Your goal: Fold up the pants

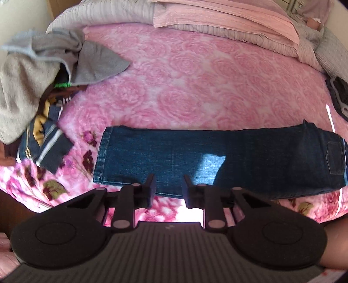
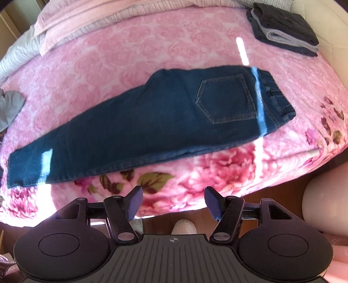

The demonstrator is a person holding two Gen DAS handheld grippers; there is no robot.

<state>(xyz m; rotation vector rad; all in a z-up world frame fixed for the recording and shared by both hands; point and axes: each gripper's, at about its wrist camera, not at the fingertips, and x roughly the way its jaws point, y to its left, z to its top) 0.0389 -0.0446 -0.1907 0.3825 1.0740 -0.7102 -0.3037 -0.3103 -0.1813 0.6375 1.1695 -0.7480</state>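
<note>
Dark blue jeans [image 1: 195,152] lie flat across the pink floral blanket [image 1: 184,76], folded lengthwise with one leg on the other. The hems are at the left and the waist with a back pocket at the right. My left gripper [image 1: 168,182] hovers over the near edge of the legs. Its fingers stand a small gap apart with nothing pinched between them. In the right wrist view the jeans [image 2: 152,122] run diagonally, with the pocket [image 2: 226,98] uppermost. My right gripper [image 2: 174,200] is open wide over the front edge of the blanket [image 2: 108,54], short of the jeans and holding nothing.
A heap of unfolded clothes [image 1: 32,76] and a striped garment [image 1: 43,139] lie at the bed's left. A stack of folded dark and grey clothes [image 2: 282,28] sits at the back right. Pink and grey bedding [image 1: 217,19] lines the far side. Wooden floor [image 2: 271,187] shows below the bed's edge.
</note>
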